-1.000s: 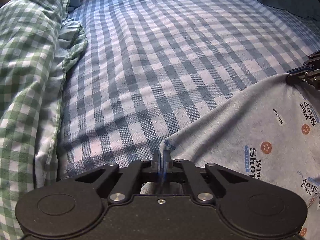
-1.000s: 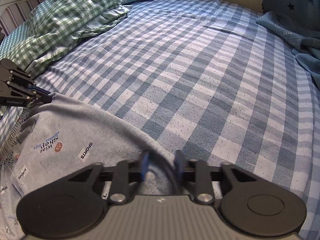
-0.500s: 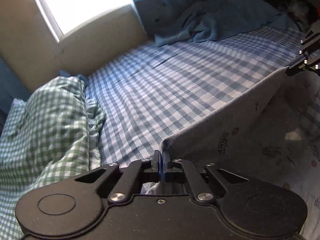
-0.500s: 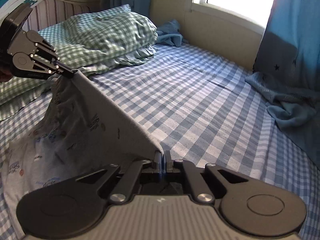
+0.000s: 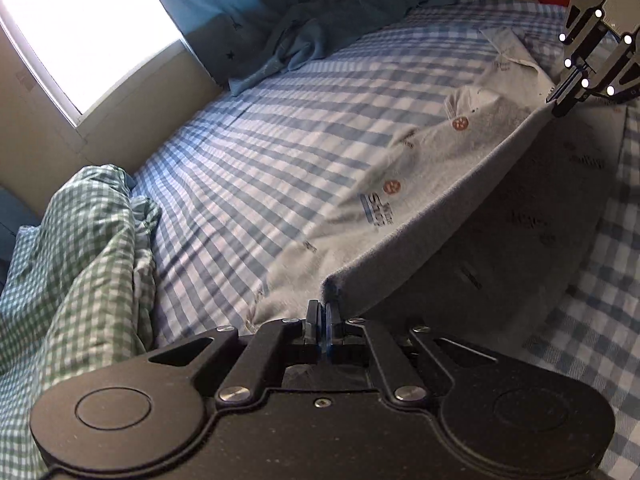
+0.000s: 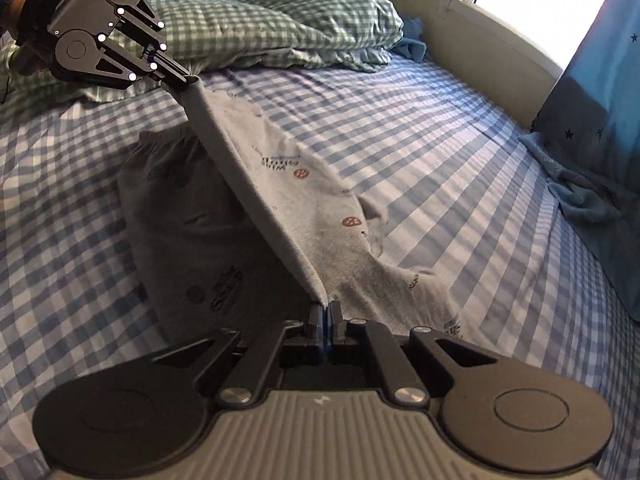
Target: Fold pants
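Observation:
Grey printed pants lie on a blue checked bed, with one edge lifted into a taut ridge between my two grippers. My left gripper is shut on one corner of that edge; it also shows at the upper left of the right wrist view. My right gripper is shut on the other corner; it also shows at the upper right of the left wrist view. Part of the pants hangs down in shadow under the ridge, the rest spreads on the sheet beyond it.
A green checked pillow lies at the head of the bed. A blue blanket is bunched along the wall side under a bright window. The blue checked sheet stretches out beyond the pants.
Both grippers have lifted the pants edge off the sheet and carried it across the bed. The right gripper's jaws, apart a second ago, have shut on the cloth.

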Motion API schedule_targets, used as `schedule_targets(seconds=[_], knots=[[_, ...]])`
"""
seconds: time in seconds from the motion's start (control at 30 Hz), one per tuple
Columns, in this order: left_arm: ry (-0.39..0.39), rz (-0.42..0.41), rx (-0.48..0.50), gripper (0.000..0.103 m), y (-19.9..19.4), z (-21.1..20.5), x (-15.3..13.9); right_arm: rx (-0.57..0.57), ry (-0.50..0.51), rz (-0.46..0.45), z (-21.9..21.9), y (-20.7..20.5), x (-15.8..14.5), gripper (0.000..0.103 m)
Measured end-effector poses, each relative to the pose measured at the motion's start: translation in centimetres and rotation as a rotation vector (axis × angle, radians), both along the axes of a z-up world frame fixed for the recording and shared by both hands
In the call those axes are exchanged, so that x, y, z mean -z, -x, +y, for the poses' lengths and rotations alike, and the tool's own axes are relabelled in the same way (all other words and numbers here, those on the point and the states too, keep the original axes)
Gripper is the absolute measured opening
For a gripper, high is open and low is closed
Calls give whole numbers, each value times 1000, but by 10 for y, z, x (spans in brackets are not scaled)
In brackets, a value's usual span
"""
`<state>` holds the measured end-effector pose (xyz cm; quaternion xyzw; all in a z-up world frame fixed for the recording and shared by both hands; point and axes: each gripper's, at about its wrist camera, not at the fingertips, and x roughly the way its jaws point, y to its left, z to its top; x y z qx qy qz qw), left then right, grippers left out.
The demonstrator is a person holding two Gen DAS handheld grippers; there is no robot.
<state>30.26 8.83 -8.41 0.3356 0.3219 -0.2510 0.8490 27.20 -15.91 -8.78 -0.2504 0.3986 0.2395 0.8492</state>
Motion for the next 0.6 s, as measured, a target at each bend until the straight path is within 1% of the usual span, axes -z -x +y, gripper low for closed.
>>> schedule_targets(seconds=[0.07,0.17,0.27,0.37,0.5,0.6], knots=[[-14,20,-8,1,11,1,18,22,2,21,4,5,14,2],[-31,23,-11,1,22,2,32,46,7,39,8,8,26,2],[-38,12,-12,1,27,4,35,50,19,40,11,10,27,2],[-45,-10,-2,1,29,5,30,33,30,26,11,12,18,2],[-43,4,18,1,34,5,28,-20,67,25,14,24,10,1],[-63,22,40,1,40,4,37,-48,103,43,19,37,16,1]])
